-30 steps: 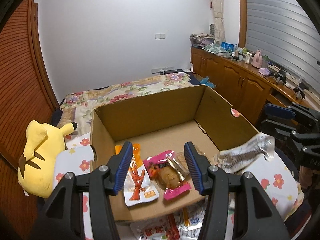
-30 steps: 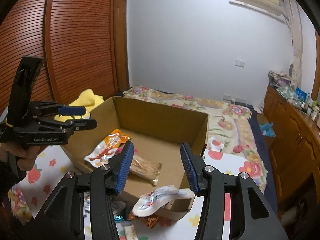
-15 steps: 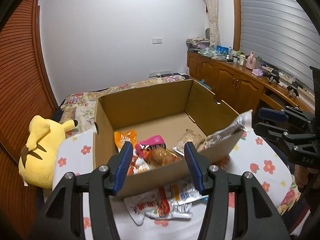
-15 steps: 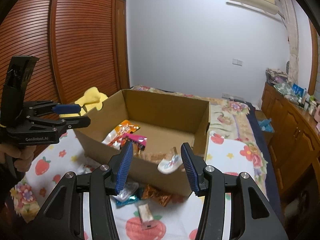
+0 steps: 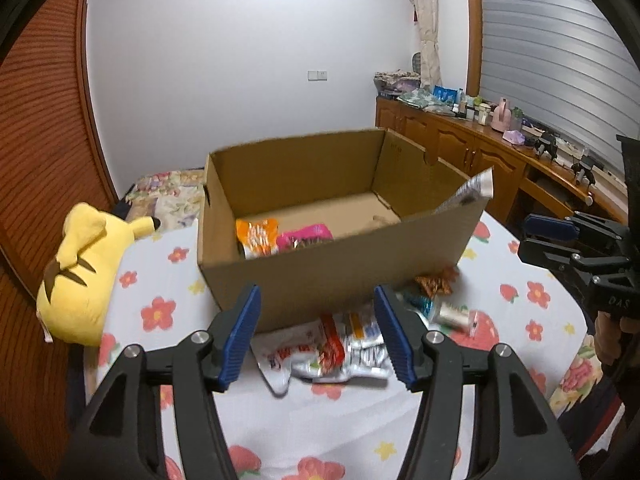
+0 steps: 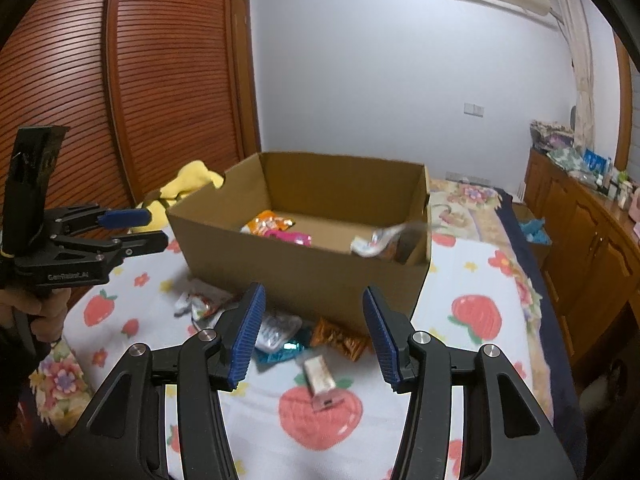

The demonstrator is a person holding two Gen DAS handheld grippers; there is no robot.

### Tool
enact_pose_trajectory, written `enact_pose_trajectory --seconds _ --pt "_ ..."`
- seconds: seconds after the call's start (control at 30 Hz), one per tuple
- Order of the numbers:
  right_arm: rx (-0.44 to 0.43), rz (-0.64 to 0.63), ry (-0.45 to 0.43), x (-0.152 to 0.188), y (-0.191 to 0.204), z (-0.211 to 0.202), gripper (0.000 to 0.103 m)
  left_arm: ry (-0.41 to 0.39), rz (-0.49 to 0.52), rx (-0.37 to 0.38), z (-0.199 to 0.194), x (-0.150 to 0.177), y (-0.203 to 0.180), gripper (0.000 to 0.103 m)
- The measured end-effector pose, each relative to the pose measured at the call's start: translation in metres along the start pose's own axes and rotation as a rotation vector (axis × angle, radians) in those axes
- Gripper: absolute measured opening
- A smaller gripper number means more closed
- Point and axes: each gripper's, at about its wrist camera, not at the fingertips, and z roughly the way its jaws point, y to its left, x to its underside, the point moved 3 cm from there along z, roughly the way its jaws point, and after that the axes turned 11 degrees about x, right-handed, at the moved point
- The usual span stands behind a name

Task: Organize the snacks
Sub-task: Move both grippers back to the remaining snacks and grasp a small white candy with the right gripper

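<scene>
An open cardboard box stands on the bed and holds an orange packet, a pink packet and a silver-white packet leaning at its right corner. Loose snacks lie in front of the box: white-red packets, a teal one, an orange-brown one and a small bar. My left gripper is open and empty, above the white-red packets. My right gripper is open and empty, above the loose snacks.
A yellow plush toy lies left of the box. The bedsheet has fruit and flower prints. Wooden cabinets with clutter run along the right wall. A slatted wooden wardrobe stands on the left.
Both grippers have pulled back and down from over the box to the bed in front of it. The silver-white packet, earlier hanging over the box edge, now rests in the right corner.
</scene>
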Motion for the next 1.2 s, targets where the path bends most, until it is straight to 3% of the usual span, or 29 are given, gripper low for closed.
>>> enact_pose_trajectory --seconds 0.13,0.43,0.77,0.9,1.0,1.2 --pt "0.000 0.003 0.042 0.018 0.000 0.012 0.052 0.024 0.012 -0.030 0.010 0.025 0.004 0.062" --pt "-0.010 -0.009 0.177 0.056 0.001 0.059 0.049 0.091 -0.037 -0.001 0.038 0.070 0.015 0.062" --pt "-0.008 -0.027 0.282 0.082 0.001 0.096 0.048 0.093 -0.077 0.008 0.046 0.082 0.027 0.062" --pt "0.006 -0.051 0.291 0.083 0.002 0.098 0.047 0.093 -0.097 0.015 0.049 0.080 0.031 0.063" --pt "0.023 -0.074 0.286 0.083 0.002 0.096 0.034 0.082 -0.114 0.021 0.050 0.076 0.033 0.068" --pt "0.040 -0.072 0.272 0.088 -0.002 0.090 0.034 0.084 -0.134 0.020 0.058 0.067 0.038 0.070"
